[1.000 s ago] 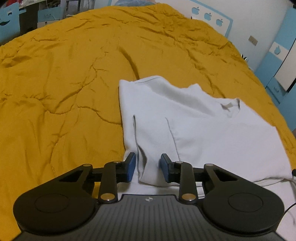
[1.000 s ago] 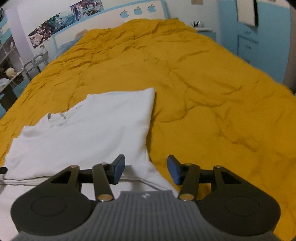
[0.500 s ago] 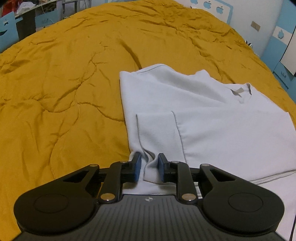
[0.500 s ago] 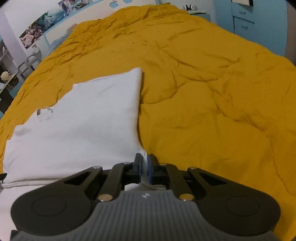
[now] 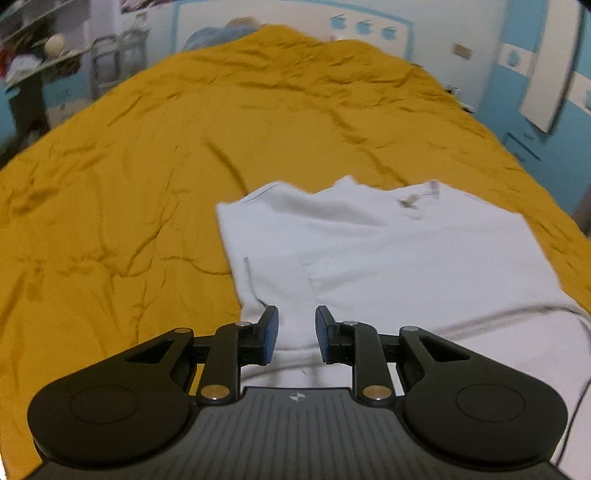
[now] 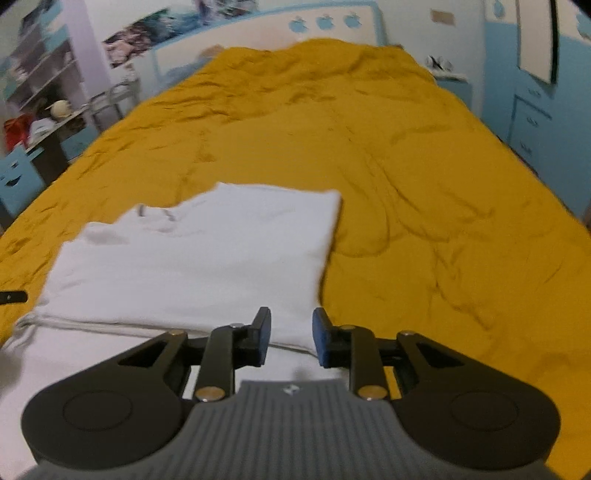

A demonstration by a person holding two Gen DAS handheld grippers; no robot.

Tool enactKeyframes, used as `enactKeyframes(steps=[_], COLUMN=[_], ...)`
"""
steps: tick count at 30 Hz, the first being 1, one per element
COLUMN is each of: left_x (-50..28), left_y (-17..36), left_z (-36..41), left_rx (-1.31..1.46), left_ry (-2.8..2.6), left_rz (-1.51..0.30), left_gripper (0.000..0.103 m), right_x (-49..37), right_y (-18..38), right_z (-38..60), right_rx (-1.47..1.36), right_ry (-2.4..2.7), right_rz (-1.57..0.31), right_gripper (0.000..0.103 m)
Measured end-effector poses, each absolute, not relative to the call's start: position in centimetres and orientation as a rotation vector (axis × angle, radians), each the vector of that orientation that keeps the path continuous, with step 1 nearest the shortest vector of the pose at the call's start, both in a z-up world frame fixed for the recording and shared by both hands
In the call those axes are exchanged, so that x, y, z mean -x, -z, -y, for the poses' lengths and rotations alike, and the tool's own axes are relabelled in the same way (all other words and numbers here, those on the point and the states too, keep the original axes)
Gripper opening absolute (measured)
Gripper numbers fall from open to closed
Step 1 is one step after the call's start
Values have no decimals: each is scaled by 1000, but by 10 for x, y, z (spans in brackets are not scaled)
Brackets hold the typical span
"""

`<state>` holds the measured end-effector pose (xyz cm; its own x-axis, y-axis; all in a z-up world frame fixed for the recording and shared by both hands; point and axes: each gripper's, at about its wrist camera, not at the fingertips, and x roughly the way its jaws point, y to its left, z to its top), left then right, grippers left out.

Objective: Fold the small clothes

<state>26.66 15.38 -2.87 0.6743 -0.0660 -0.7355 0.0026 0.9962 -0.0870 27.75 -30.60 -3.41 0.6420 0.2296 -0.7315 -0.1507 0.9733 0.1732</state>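
A white T-shirt (image 5: 388, 251) lies on the mustard-yellow quilt (image 5: 129, 184), its sides folded in and its collar at the far end. It also shows in the right wrist view (image 6: 207, 258). My left gripper (image 5: 296, 334) is open, its blue pads apart over the shirt's near left part, holding nothing. My right gripper (image 6: 290, 336) is open over the shirt's near right edge, holding nothing. The shirt's nearest hem is hidden under both grippers.
The quilt (image 6: 424, 184) covers the whole bed. A shelf and desk with clutter (image 6: 40, 118) stand at the left. Blue cabinets (image 6: 546, 110) stand at the right. A white headboard with blue apple shapes (image 6: 325, 22) is at the far end.
Both grippers were shut on the shirt's near corners half a second ago; both have opened and let go. Both have lifted back, and the views now show more of the room.
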Motion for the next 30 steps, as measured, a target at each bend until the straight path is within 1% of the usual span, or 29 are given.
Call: enactKeyframes(steps=[3, 5, 7, 9, 14, 16, 22, 30], left_x=[-243, -227, -214, -205, -218, -230, -286, -393], left_y=[11, 2, -5, -8, -11, -13, -14, 7], left_z=[-147, -143, -141, -142, -153, -157, -162, -154], left_rx=[40, 11, -9, -12, 22, 49, 94, 34], left_ry=[86, 110, 114, 117, 106, 106, 98, 142], left_rz=[-808, -797, -785, -773, -746, -732, -707, -745], left_gripper=[28, 28, 31, 33, 37, 41, 47, 48], right_x=[-256, -239, -222, -205, -196, -205, -260, -359], right_y=[10, -4, -13, -18, -13, -8, 1, 18], right_z=[302, 299, 297, 297, 304, 305, 284, 245], right_rx=[-50, -13, 12, 19, -5, -19, 15, 46], right_ry=[-265, -290, -312, -330, -349, -351, -355, -413], right_rz=[-820, -807, -801, -798, -819, -823, -806, -813], right_gripper=[28, 29, 36, 39, 39, 39, 39, 39])
